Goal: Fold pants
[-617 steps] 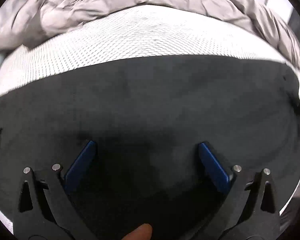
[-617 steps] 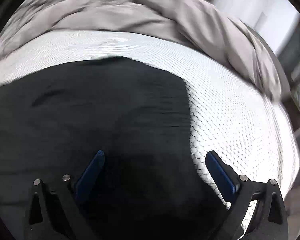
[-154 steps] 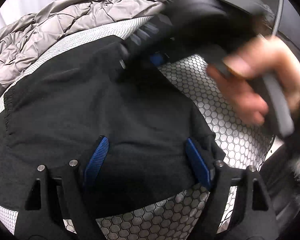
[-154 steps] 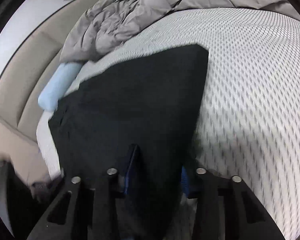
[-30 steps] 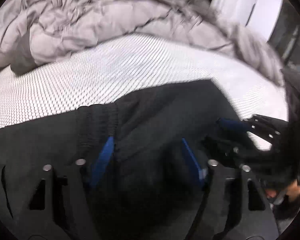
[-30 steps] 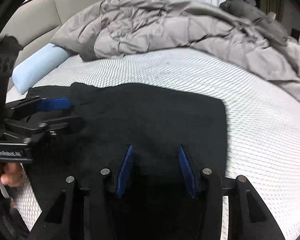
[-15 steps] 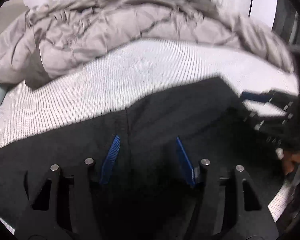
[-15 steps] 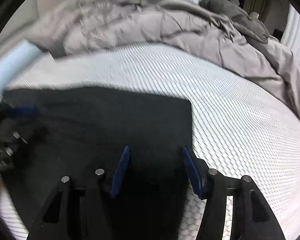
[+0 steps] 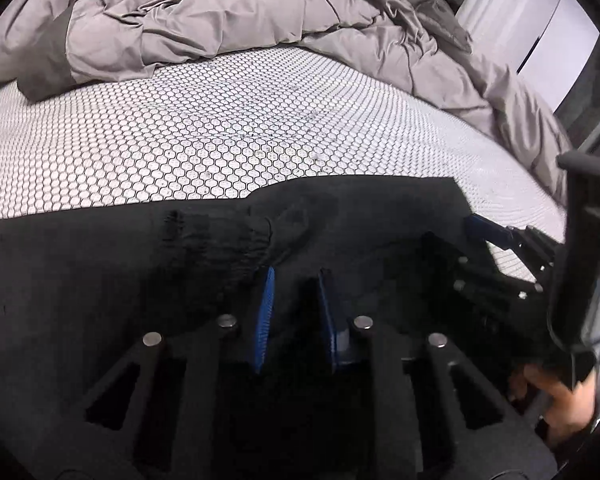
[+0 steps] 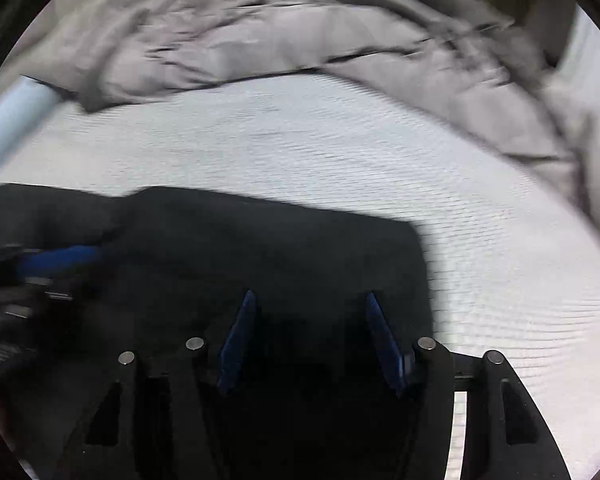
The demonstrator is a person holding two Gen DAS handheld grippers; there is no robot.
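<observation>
Black fabric pants (image 9: 100, 280) lie on the bed; left tool (image 9: 294, 276) pinches a fold to lift, right tool (image 10: 310, 300) gapes, released.

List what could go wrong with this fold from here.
The left tongs are nearly closed on a bunched ridge of the black pants near the gathered band; pulling could drag the folded layers askew. The right tongs are open over the pants' edge, so that side is unheld and may slide on the mattress.

One pants (image 9: 360, 216), two claws (image 9: 294, 280)
</observation>
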